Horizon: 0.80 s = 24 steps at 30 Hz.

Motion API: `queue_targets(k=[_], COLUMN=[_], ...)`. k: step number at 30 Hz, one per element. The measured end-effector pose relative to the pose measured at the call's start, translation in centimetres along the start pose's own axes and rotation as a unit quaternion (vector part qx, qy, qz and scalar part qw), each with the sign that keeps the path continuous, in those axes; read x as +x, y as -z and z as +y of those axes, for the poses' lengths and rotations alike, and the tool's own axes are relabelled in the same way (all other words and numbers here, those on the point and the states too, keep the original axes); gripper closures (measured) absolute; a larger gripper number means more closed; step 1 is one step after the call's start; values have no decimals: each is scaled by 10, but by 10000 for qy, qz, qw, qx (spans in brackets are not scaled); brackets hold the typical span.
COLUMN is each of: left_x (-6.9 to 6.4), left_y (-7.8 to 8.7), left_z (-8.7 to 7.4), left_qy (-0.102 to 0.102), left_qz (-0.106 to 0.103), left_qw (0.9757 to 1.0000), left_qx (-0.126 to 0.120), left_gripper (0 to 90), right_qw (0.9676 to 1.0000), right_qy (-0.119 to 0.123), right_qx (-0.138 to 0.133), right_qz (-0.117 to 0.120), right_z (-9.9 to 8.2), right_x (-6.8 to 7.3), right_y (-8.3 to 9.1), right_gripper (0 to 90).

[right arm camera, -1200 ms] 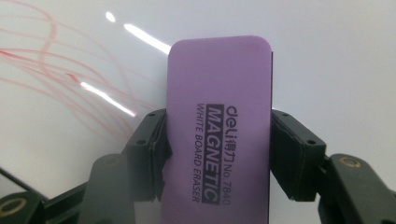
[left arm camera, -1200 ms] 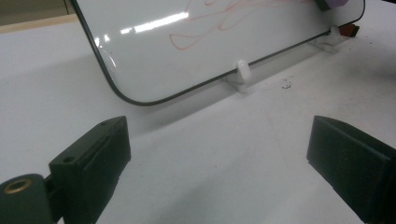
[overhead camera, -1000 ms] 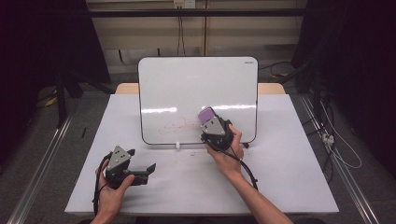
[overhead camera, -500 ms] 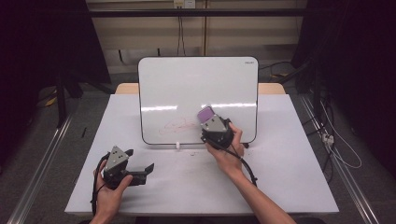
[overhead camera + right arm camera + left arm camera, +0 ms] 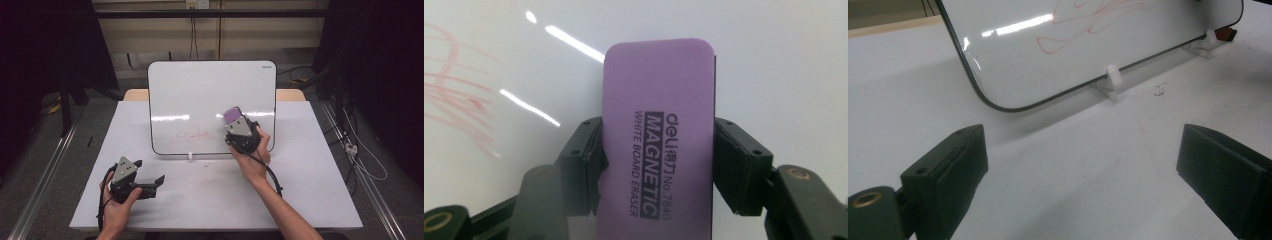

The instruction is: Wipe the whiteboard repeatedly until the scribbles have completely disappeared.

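**Purple eraser held against the whiteboard**

The whiteboard [image 5: 210, 100] stands at 12 o'clock on the table [image 5: 310, 190], with red scribbles [image 5: 190, 135] low on its face. The right gripper [image 5: 239, 131] pinches the purple eraser [image 5: 659, 130] between its jaws; the eraser sticks out ahead of them, at 3 o'clock of the scribbles. The left gripper [image 5: 150, 182] rests at 7 o'clock, jaws spread wide, with nothing in them.

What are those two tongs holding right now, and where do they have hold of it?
The right tongs clamp a purple whiteboard eraser by its two long side edges, its lower half between the jaws. The left tongs stand open over the table and hold nothing.
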<state>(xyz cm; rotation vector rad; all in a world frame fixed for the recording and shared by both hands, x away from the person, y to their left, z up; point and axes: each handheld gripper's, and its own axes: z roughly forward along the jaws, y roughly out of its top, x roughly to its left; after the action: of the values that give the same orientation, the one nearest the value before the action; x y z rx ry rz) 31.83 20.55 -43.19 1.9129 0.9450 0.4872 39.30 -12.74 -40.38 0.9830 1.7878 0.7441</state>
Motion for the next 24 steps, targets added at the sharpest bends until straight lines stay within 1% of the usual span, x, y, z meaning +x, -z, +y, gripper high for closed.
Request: queue_targets(k=[2, 7, 10, 11, 12, 13, 14, 15, 18, 20, 22, 23, 24], left_x=[0, 1, 0, 0, 0, -1, -1, -1, -1, 0, 1, 1, 2], left_y=[0, 1, 0, 0, 0, 0, -1, -1, -1, 0, 0, 1, 1], left_z=[0, 0, 0, 0, 0, 0, 0, 0, 0, 0, -1, -1, -1], left_qy=[23, 25, 48, 17, 16, -5, -18, -20, -24, 2, 50, 23, 28], left_qz=[2, 2, -23, -19, -7, -19, -31, -36, -41, -31, -24, -16, -16], left_qw=[10000, 10000, 10000, 10000, 10000, 10000, 10000, 10000, 10000, 10000, 10000, 10000, 10000], left_qx=[-15, -2, -26, 13, 27, 25, 19, 27, 13, 17, -17, 22, 26], left_gripper=[61, 61, 61, 61, 61, 61, 61, 61, 61, 61, 61, 61, 61], right_qw=[9999, 9995, 9985, 9980, 9979, 9980, 9977, 9976, 9969, 9955, 9945, 9943, 9940], right_qy=[84, 14, -72, -78, -60, 25, 79, 57, 104, 51, 117, 192, 195], right_qx=[-43, -143, -154, -177, -189, -211, -226, -220, -211, -194, -202, -211, -198], right_qz=[89, 286, 523, 602, 622, 600, 627, 659, 757, 922, 1025, 1029, 1057], right_z=[4, 13, 17, 18, 19, 19, 20, 20, 22, 23, 22, 22, 22], right_x=[11, 33, 46, 50, 55, 59, 63, 67, 76, 81, 85, 86, 85], right_y=[-1, -5, -6, -7, -7, -7, -7, -7, -7, -8, -8, -7, -8], right_gripper=[419, 419, 419, 419, 419, 419, 419, 419, 419, 419, 419, 419, 419])
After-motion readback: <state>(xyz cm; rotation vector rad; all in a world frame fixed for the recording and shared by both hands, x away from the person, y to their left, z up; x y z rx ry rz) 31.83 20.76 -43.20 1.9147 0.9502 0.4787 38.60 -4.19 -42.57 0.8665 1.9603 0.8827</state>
